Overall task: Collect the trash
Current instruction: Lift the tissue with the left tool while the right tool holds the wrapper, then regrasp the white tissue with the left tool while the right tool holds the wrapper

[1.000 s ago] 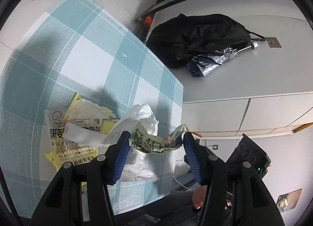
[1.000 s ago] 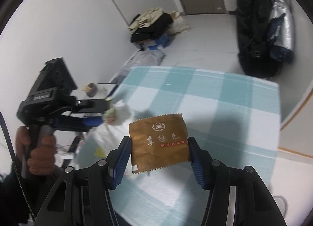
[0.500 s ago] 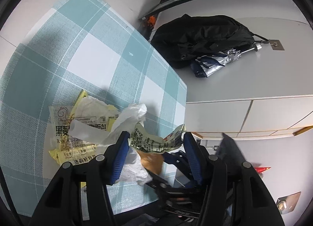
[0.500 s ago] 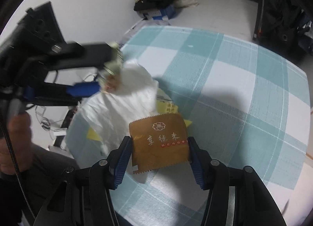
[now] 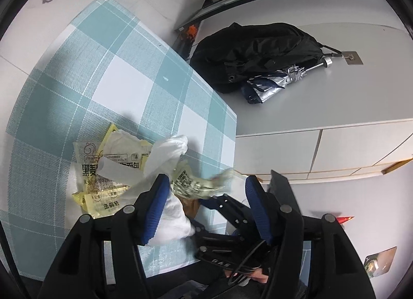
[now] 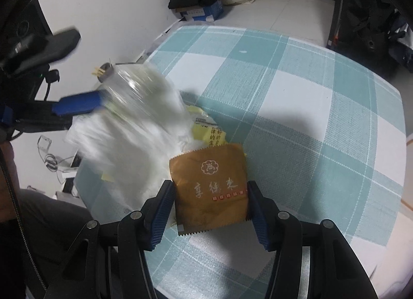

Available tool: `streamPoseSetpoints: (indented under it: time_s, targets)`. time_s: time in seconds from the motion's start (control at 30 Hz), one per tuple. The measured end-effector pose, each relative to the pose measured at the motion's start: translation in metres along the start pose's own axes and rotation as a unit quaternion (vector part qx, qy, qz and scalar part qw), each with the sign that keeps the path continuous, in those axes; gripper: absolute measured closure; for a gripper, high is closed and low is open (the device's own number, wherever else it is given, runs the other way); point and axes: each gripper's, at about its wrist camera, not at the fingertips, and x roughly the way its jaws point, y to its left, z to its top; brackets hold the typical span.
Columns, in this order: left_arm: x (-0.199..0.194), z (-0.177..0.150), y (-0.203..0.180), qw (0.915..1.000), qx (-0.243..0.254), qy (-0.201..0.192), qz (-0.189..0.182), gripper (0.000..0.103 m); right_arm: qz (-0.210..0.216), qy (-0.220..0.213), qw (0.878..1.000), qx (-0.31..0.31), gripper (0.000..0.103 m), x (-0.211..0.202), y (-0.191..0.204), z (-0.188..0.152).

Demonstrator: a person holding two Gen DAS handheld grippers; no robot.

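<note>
Between the right gripper (image 6: 209,208) pads, a flat brown wrapper (image 6: 210,185) with serrated edges is clamped above the checked tablecloth (image 6: 296,107). Just beyond it, the left gripper (image 5: 206,195) jaws are opening around a crumpled printed wrapper (image 5: 196,182), over the white plastic bag (image 5: 167,154) and yellow packet (image 5: 103,169).

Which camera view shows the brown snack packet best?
The right wrist view. There the brown snack packet fills the middle, face up, between the pads of the right hand-held gripper, with its print readable. The left wrist view shows only a small brown corner, mostly hidden under the white plastic bag.
</note>
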Motion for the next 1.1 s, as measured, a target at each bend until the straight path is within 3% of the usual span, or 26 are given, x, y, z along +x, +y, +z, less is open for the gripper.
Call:
streamPoseSetpoints:
  time_s: [0.1, 0.33, 0.4, 0.5, 0.63, 0.83, 1.03, 1.07, 1.1]
  targets:
    - [0.001, 0.000, 0.004, 0.9999, -0.005, 0.002, 0.011, 0.036, 0.000, -0.009, 1.000, 0.007, 0.047, -0.009, -0.005, -0.001]
    - [-0.006, 0.000, 0.010, 0.9990, -0.007, -0.012, 0.043, 0.036, -0.009, -0.018, 1.000, 0.019, 0.047, -0.022, -0.021, -0.010]
    - [-0.008, -0.002, 0.007, 0.9969, 0.010, -0.022, 0.075, 0.033, -0.010, -0.022, 0.999, 0.022, 0.047, -0.026, -0.025, -0.011]
    - [-0.008, -0.004, 0.001, 0.9896, 0.040, -0.039, 0.133, 0.021, -0.005, -0.037, 0.999, 0.028, 0.047, -0.035, -0.032, -0.012]
    - [0.006, -0.008, 0.000, 0.9736, 0.077, -0.031, 0.213, 0.020, 0.002, -0.053, 0.998, 0.039, 0.047, -0.046, -0.042, -0.014]
    - [0.043, -0.017, 0.002, 0.9477, 0.128, 0.009, 0.293, 0.020, 0.012, -0.065, 0.997, 0.048, 0.047, -0.056, -0.053, -0.012]
    - [0.061, -0.027, 0.000, 0.9065, 0.194, 0.012, 0.375, 0.023, 0.021, -0.071, 0.996, 0.051, 0.047, -0.065, -0.059, -0.015]
    - [0.063, -0.027, 0.000, 0.9031, 0.198, 0.011, 0.381, 0.030, 0.022, -0.072, 0.996, 0.051, 0.047, -0.066, -0.060, -0.015]
    - [0.064, -0.029, 0.000, 0.8961, 0.204, 0.009, 0.394, 0.046, 0.024, -0.074, 0.996, 0.052, 0.047, -0.068, -0.061, -0.016]
